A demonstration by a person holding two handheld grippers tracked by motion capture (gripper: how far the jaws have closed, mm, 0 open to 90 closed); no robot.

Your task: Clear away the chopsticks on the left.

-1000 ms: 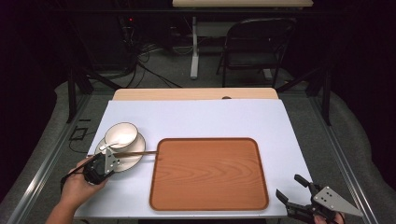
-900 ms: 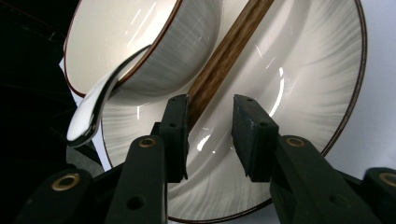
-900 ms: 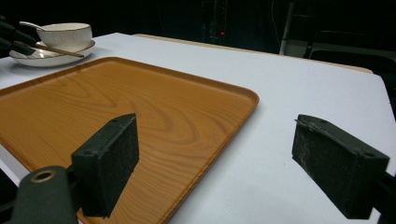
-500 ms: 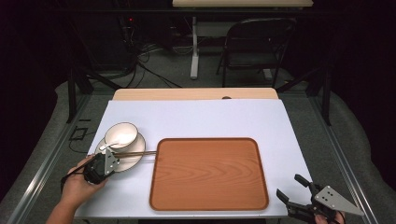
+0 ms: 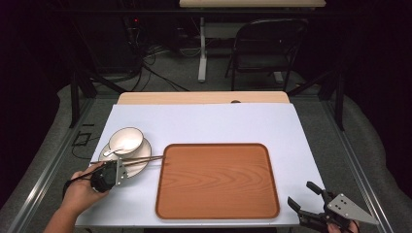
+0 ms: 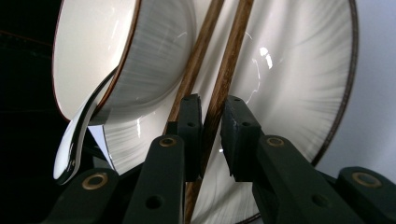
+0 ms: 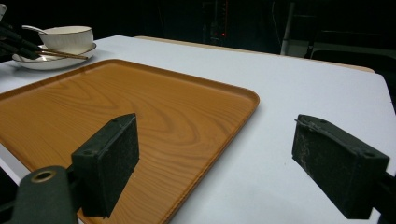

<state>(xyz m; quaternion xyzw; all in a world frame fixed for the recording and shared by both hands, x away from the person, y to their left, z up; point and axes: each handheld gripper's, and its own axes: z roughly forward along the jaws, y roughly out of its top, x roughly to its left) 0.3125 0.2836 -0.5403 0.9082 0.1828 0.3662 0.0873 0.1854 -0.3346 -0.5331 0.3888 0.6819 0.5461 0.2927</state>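
Right, nearest to me the right gripper sits at the table's front right corner, held in a hand at the bottom edge of the high view. Its jaws are spread wide with nothing between them, and they point across the white table toward the rectangular wooden tray with rounded corners. In the right gripper view the tray lies just ahead of the jaws and to the left, bare, and well apart from the pads.

On my left, the left gripper is held in a hand near the front left edge of the table. Its jaws are nearly pressed together around one of the pair of brown wooden chopsticks; the second stick runs just beside the outside of the left pad. I cannot tell for certain whether the pads actually grip the stick.

The chopsticks lie across the round white plate with a dark rim, their tips reaching to the tray's left edge. Further back on that plate stands a white bowl with a brown rim, with a white spoon resting in it, handle over the edge.

Beyond the table, a dark folding chair stands on the floor among cables.
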